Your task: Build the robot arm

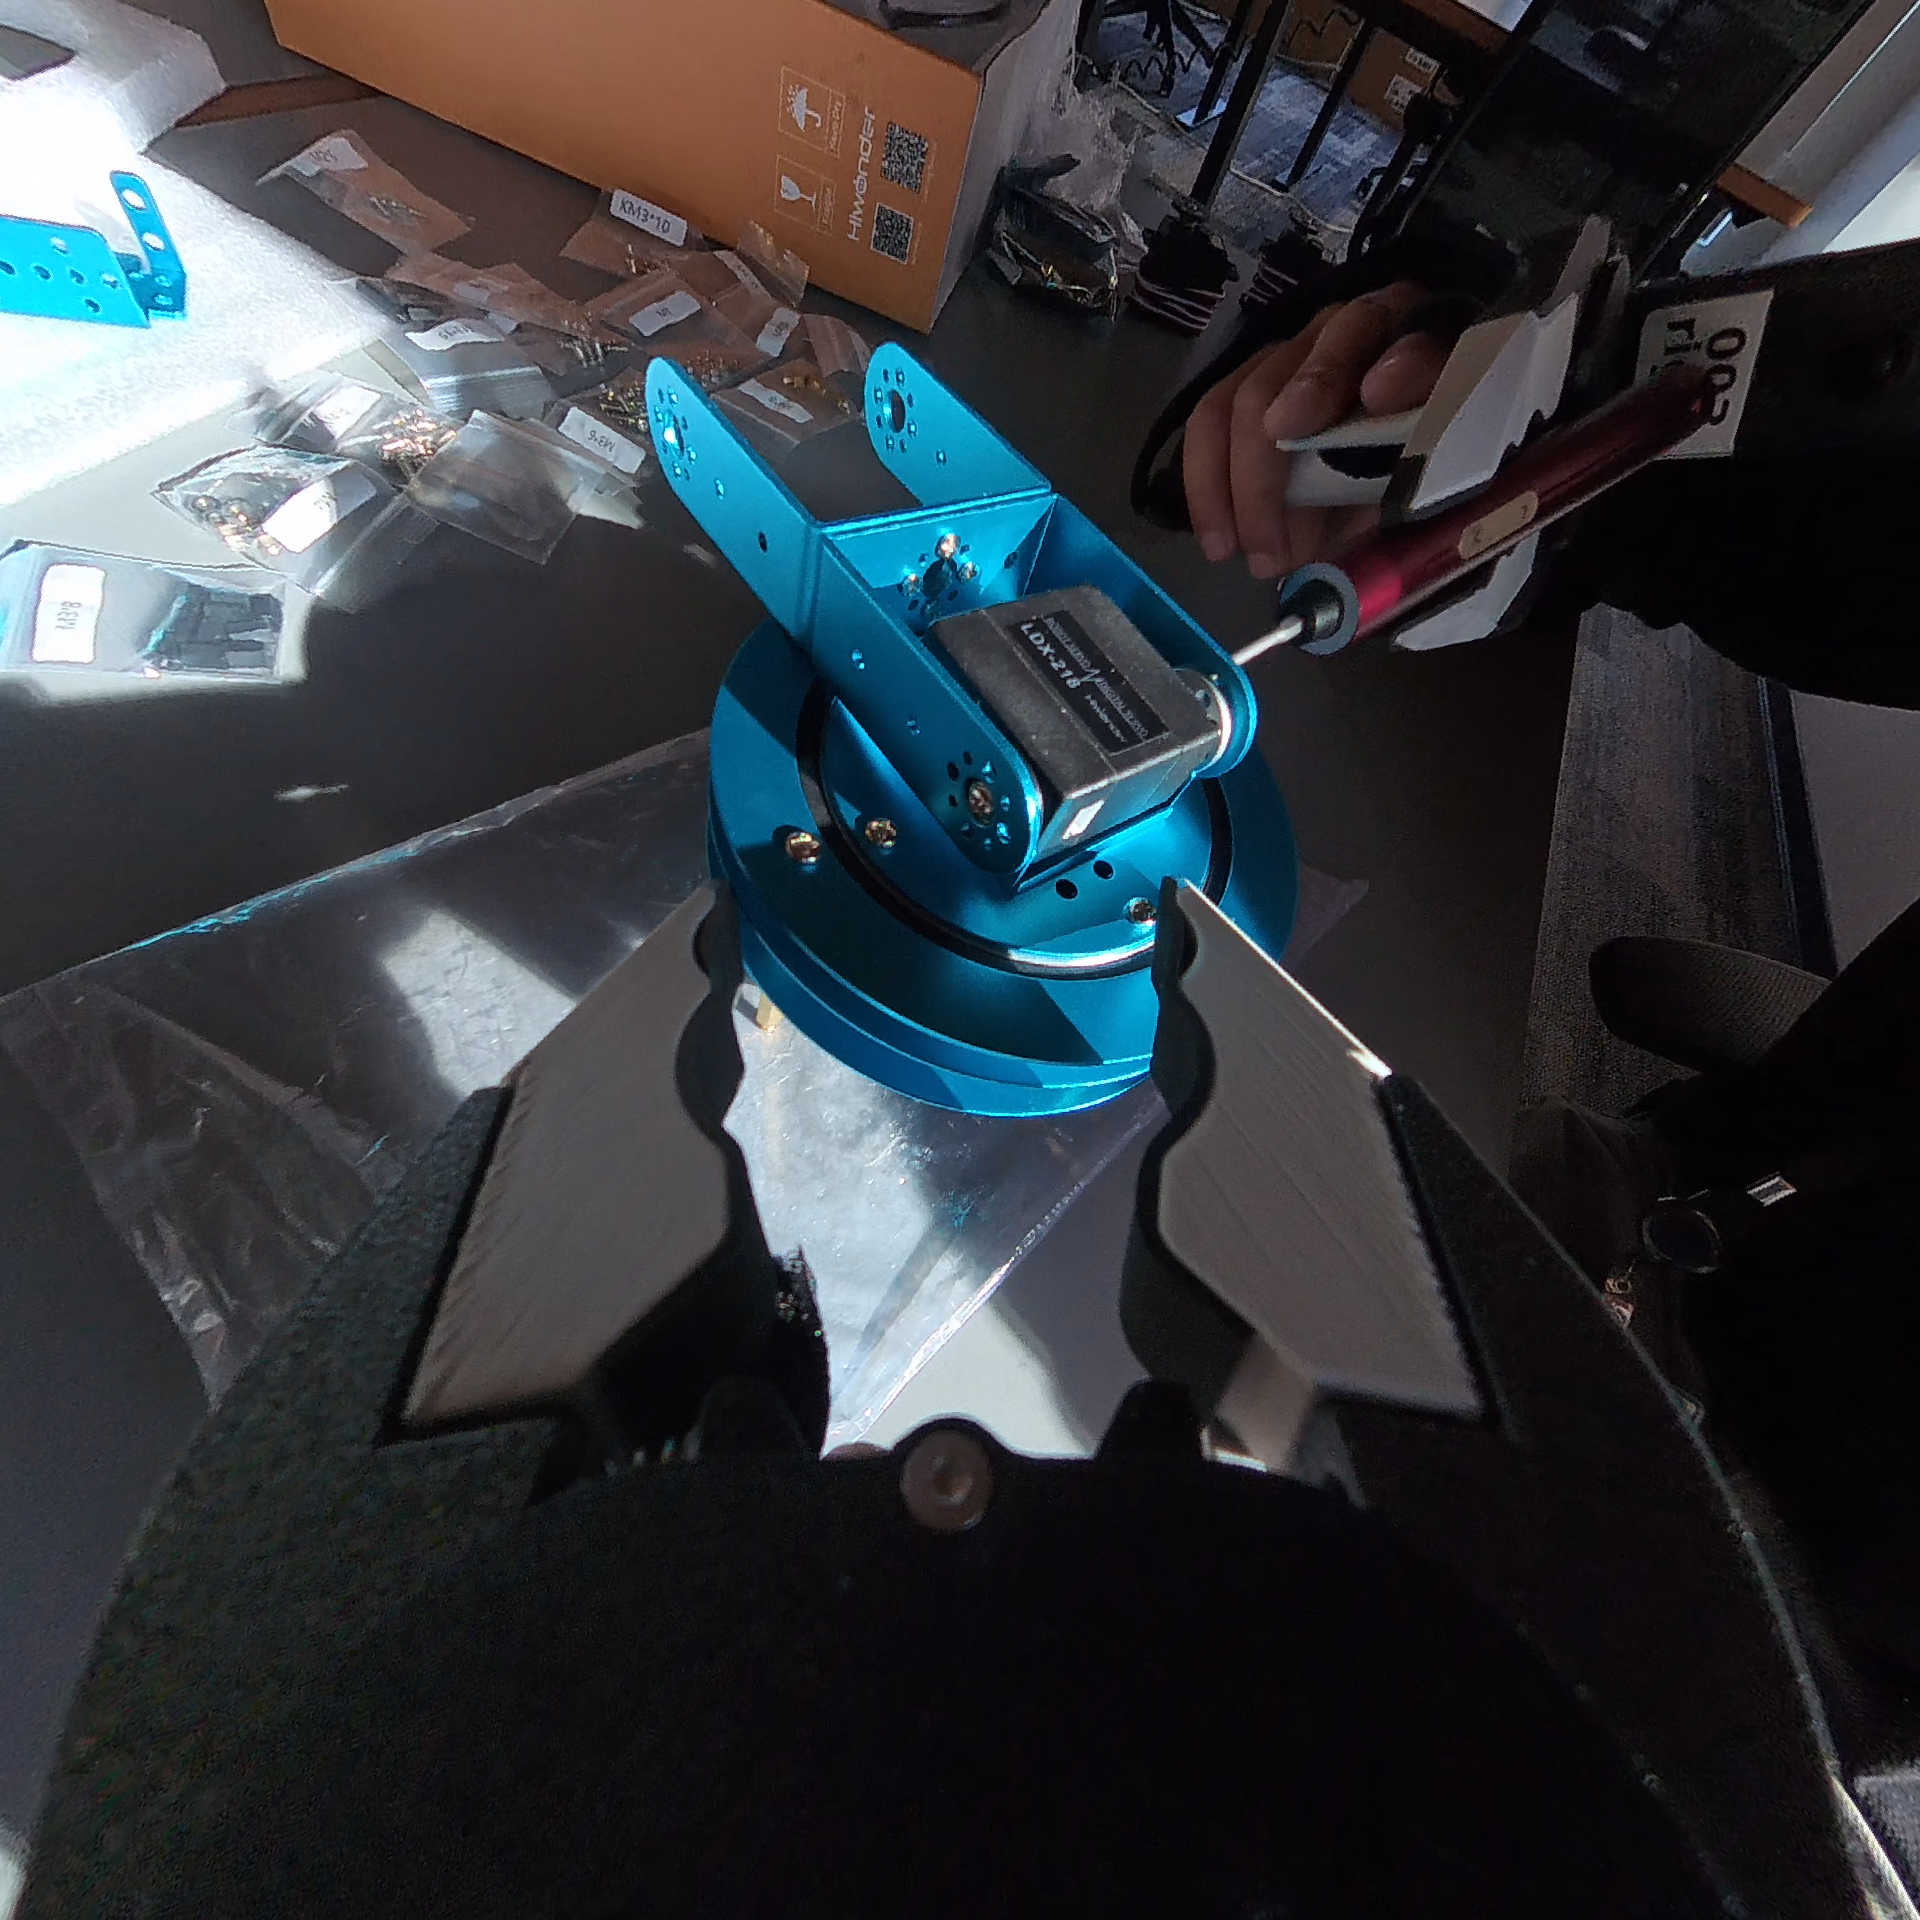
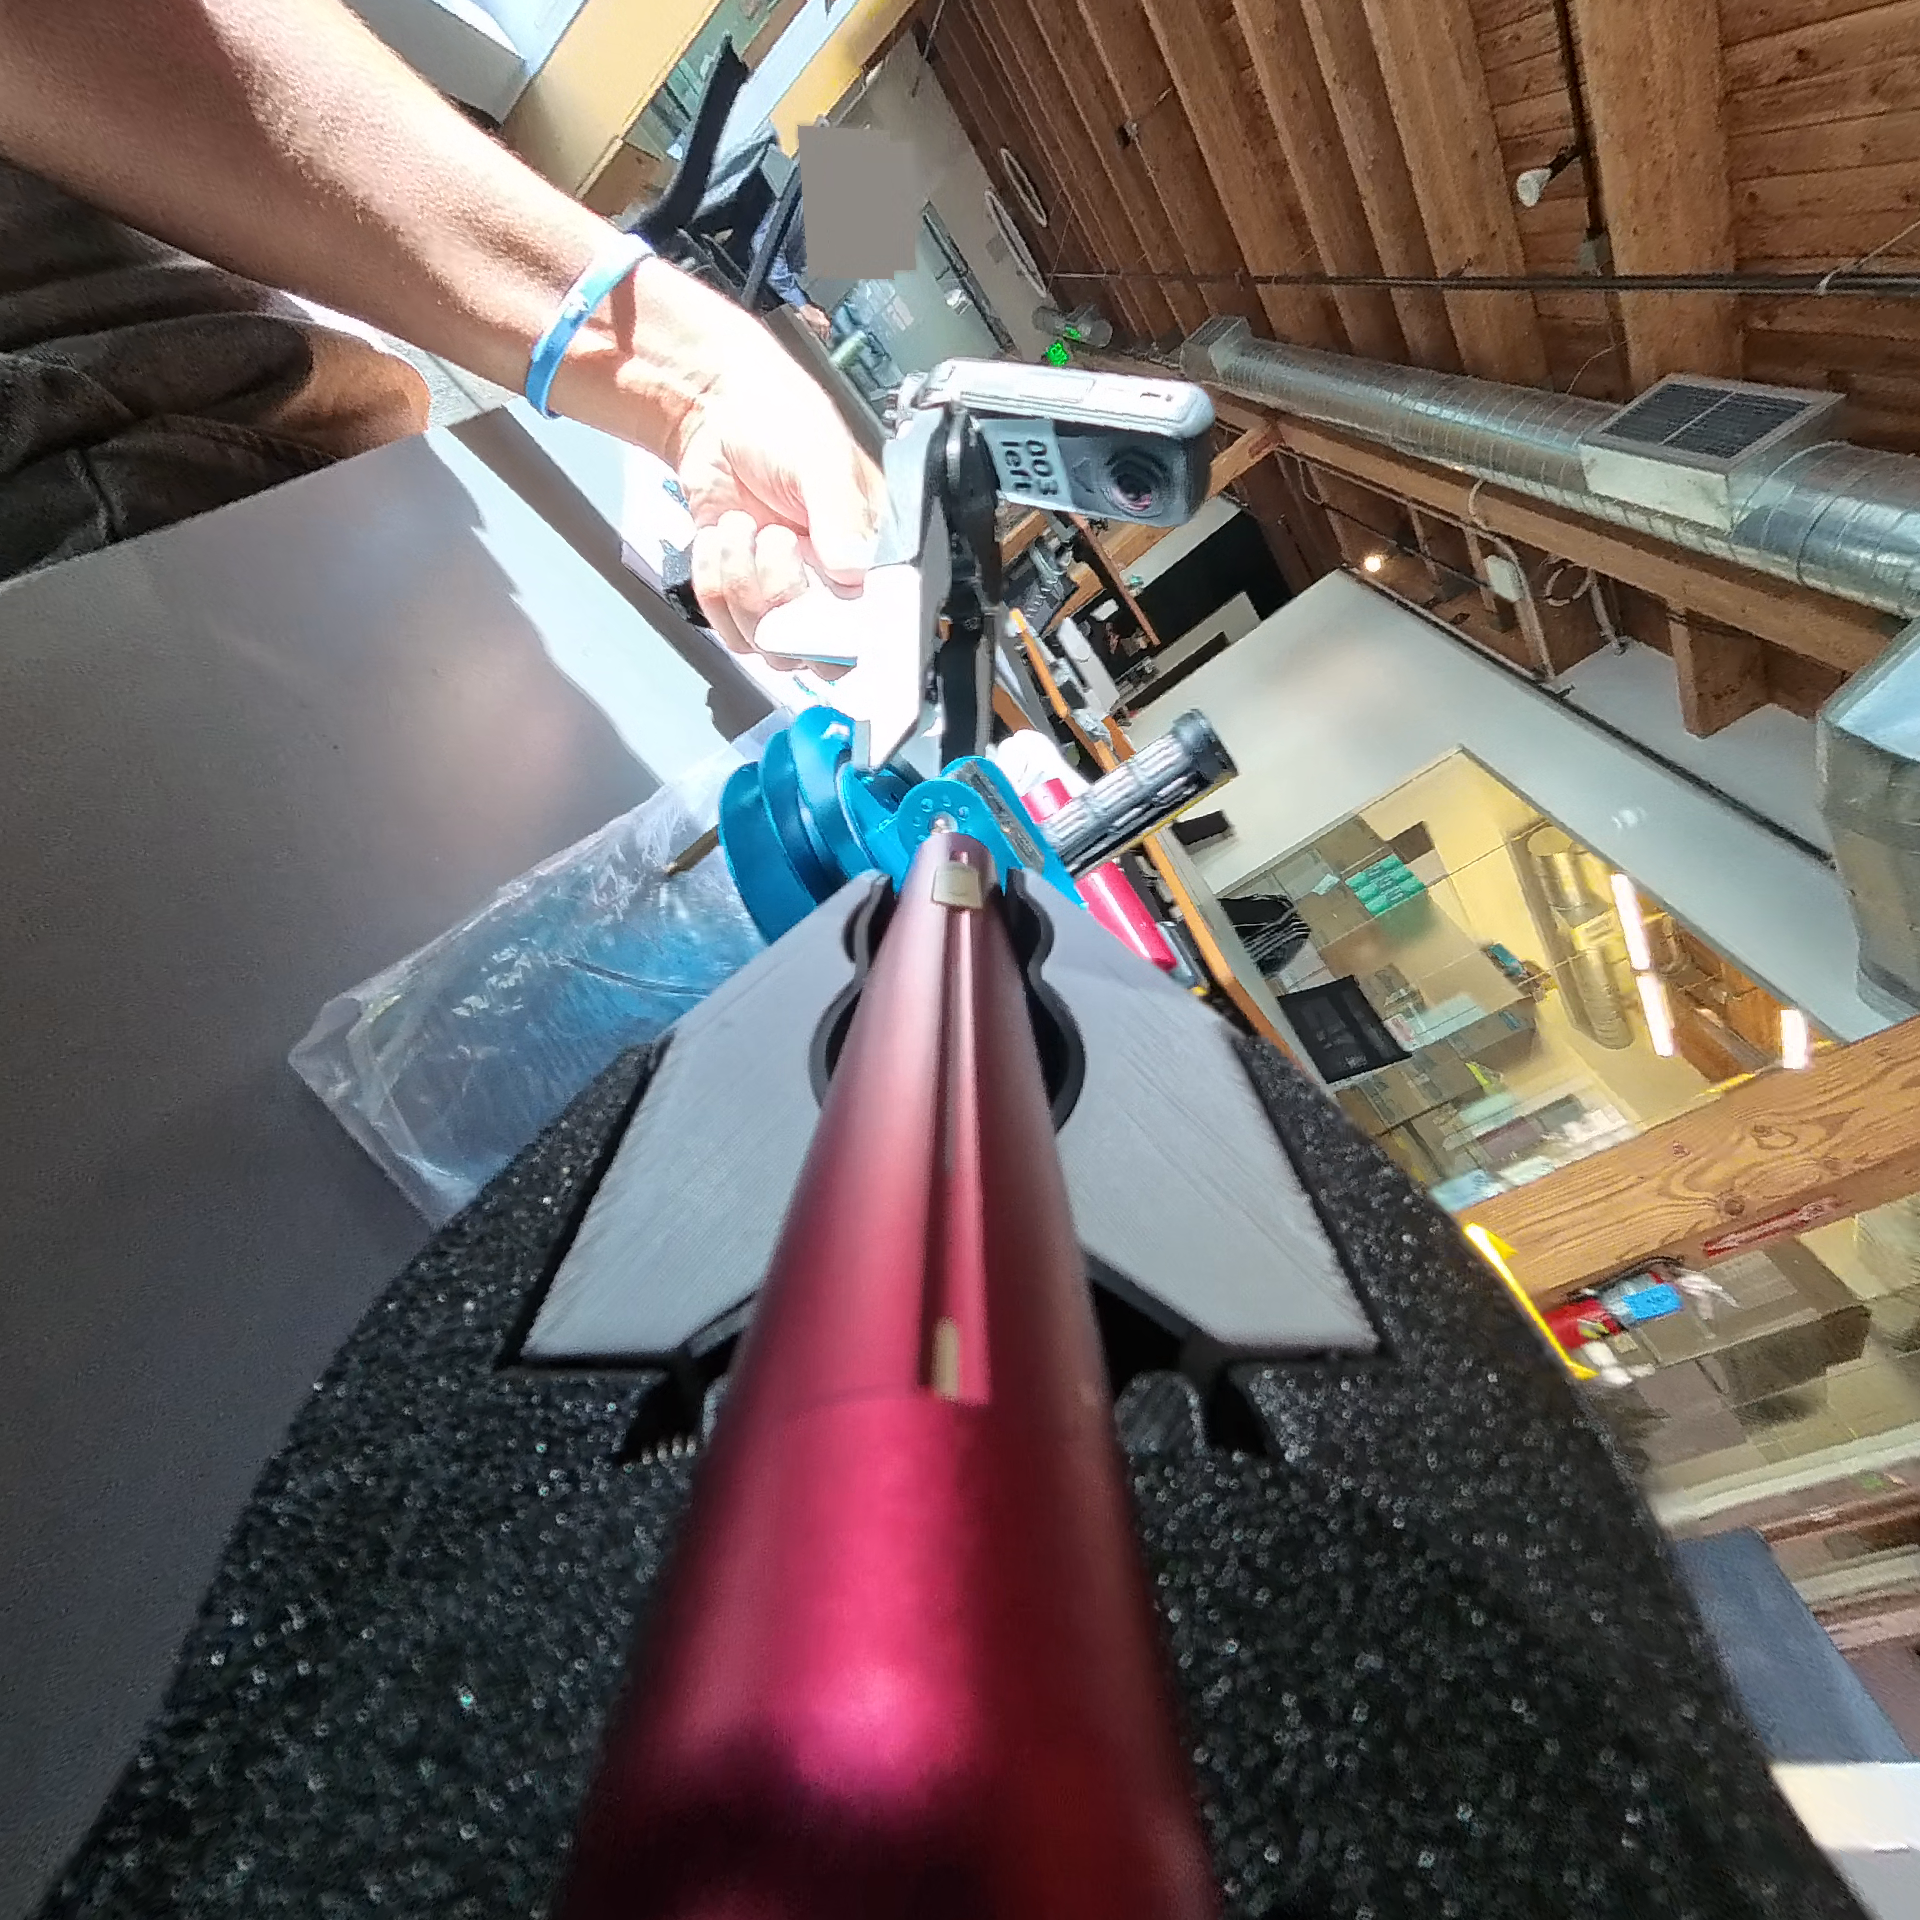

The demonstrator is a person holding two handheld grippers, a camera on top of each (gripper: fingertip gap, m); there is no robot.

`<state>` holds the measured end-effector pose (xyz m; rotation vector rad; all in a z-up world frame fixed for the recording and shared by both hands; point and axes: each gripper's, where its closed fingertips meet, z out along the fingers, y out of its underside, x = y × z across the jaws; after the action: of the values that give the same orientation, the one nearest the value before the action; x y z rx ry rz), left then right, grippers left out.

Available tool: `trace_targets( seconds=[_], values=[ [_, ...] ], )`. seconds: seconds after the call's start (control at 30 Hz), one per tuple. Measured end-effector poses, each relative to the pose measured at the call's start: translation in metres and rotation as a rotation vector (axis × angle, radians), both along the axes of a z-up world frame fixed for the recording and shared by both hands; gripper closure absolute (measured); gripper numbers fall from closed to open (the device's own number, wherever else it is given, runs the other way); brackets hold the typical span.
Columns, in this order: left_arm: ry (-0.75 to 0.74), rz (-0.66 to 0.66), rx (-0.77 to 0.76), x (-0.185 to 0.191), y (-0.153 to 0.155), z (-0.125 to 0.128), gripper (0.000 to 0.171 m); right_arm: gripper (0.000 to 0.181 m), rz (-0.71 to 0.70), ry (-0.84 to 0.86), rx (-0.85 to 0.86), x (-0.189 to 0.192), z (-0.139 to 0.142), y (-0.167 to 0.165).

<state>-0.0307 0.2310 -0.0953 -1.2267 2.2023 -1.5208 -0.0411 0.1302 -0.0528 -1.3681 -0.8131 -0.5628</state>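
Note:
A blue metal assembly stands on a clear plastic bag [image 1: 468, 1039]: a round base [image 1: 935, 1029], a U-bracket [image 1: 831, 540] and a grey servo [image 1: 1070, 707] in it. My left gripper [image 1: 945, 904] is closed on the front rim of the base, one finger on each side. It also shows in the right wrist view [image 2: 878, 743] against the blue base [image 2: 779, 821]. My right gripper [image 2: 951, 904] is shut on a red screwdriver [image 2: 935, 1351]. The screwdriver [image 1: 1475, 540] has its tip at the right side of the bracket by the servo.
An orange cardboard box [image 1: 644, 114] stands at the back. Several small bags of screws [image 1: 436, 416] lie at the back left. A loose blue bracket [image 1: 94, 260] rests on white foam at far left. The dark table's edge [image 1: 1558, 831] runs along the right.

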Motion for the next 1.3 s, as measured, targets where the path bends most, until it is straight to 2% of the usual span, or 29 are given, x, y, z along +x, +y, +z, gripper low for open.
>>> trace_targets(
  seconds=[0.37,0.43,0.5,0.6,0.7,0.93,0.97,1.07,1.23,1.3],
  values=[
    [0.002,0.014,0.014,0.0,0.001,0.0,0.093,0.161,-0.009,-0.016,0.013,0.002,-0.001,0.0],
    [-0.015,0.035,0.033,0.0,0.004,0.003,0.088,0.16,-0.015,-0.024,0.011,0.003,-0.002,0.002],
    [-0.057,0.121,0.066,0.004,0.016,0.012,0.077,0.159,-0.011,-0.026,0.008,0.002,-0.003,0.003],
    [-0.105,0.124,-0.049,-0.004,0.006,0.038,0.076,0.159,-0.011,-0.03,0.013,0.002,-0.003,0.003],
    [-0.121,0.156,0.055,-0.002,-0.003,0.032,0.072,0.159,-0.01,-0.027,0.011,0.002,-0.003,0.004],
    [-0.055,0.155,0.136,0.004,-0.034,0.016,0.064,0.159,-0.012,-0.029,0.01,0.002,-0.003,0.005],
    [-0.063,0.148,0.156,0.003,-0.039,0.015,0.067,0.159,-0.009,-0.027,0.011,0.001,-0.003,0.006],
    [-0.06,0.198,0.217,0.006,-0.041,0.012,0.066,0.16,-0.005,-0.019,0.011,0.001,-0.003,0.006],
    [-0.033,0.244,0.186,0.008,-0.041,0.014,0.069,0.16,-0.017,-0.027,0.017,0.003,-0.003,0.005],
    [-0.019,0.275,0.173,0.008,-0.042,0.015,0.063,0.16,-0.024,-0.033,0.018,0.003,-0.004,0.006]
  ],
)
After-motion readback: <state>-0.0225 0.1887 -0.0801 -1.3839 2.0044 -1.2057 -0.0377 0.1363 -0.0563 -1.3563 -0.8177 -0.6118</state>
